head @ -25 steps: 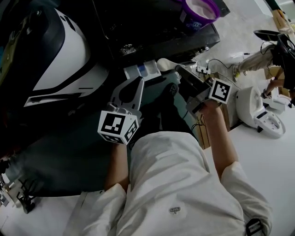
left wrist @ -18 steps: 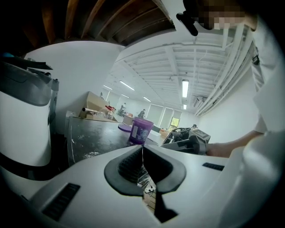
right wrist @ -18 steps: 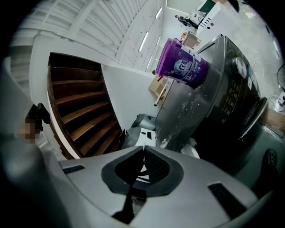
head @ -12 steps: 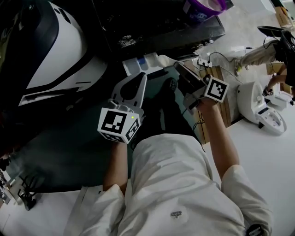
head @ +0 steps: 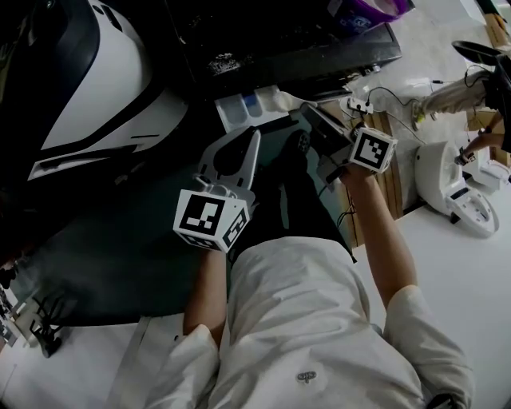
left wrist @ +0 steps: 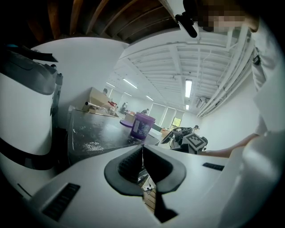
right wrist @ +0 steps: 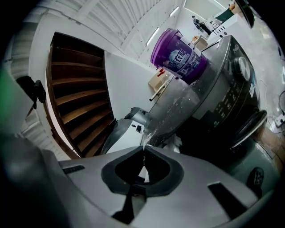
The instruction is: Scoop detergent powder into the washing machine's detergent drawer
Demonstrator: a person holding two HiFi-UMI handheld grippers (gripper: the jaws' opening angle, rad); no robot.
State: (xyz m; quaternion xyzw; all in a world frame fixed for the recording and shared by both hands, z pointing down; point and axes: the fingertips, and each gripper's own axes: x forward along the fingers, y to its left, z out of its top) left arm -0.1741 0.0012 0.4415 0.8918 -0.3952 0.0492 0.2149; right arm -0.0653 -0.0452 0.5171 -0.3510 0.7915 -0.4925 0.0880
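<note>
Grippers are hovering side by side before the dark washing machine [head: 279,44]. The left gripper [head: 253,139] is hanging empty, jaws closed tip to tip, just below the pulled-out detergent drawer [head: 243,108]. The right gripper [head: 308,109] is pinching the thin white handle of the scoop [head: 285,100], whose bowl is sitting at the drawer's right end. Dark open space is lying between the two grippers, while a white-and-black casing [head: 88,72] is crowding the left. Farther back, spilled powder [head: 223,62] is dotting the machine's top. The purple detergent tub [head: 363,9] is standing near its right edge, cropped in the head view but showing whole in both gripper views.
</note>
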